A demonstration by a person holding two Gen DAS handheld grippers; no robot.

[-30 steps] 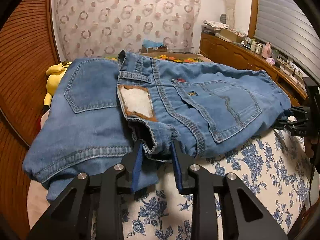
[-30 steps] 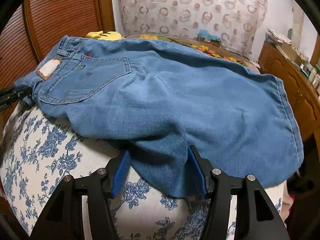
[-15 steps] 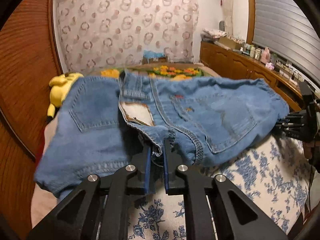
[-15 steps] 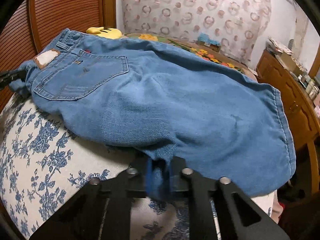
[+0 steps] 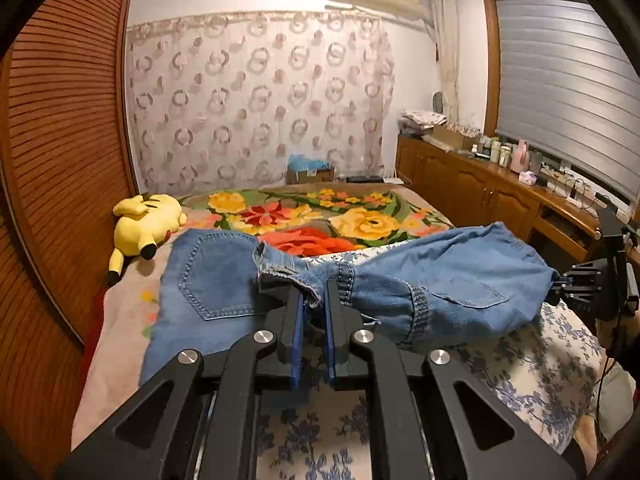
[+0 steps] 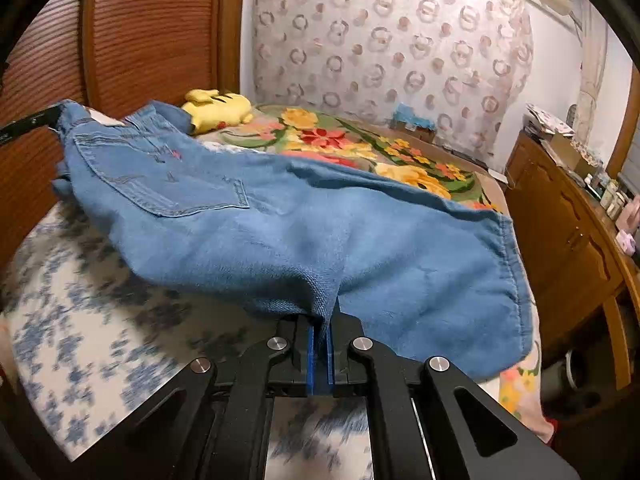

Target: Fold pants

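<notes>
Blue denim pants (image 5: 440,280) lie across a bed, partly lifted. My left gripper (image 5: 312,300) is shut on the waistband edge of the pants and holds it above the bed. The other half of the seat with a back pocket (image 5: 208,280) still lies flat to the left. My right gripper (image 6: 322,322) is shut on the near edge of the pants leg (image 6: 280,232) and lifts it. The right gripper also shows at the right edge of the left wrist view (image 5: 560,280), and the left gripper at the far left of the right wrist view (image 6: 56,114).
The bed has a blue-flowered white sheet (image 5: 540,368) near me and a bright floral blanket (image 5: 320,216) beyond. A yellow plush toy (image 5: 144,220) lies at the left by a wooden slatted door (image 5: 60,140). A wooden cabinet (image 5: 480,196) with bottles runs along the right.
Both grippers closed on the pants and lifted them. The near layer of the pants rose off the sheet and both views tilted up toward the far wall.
</notes>
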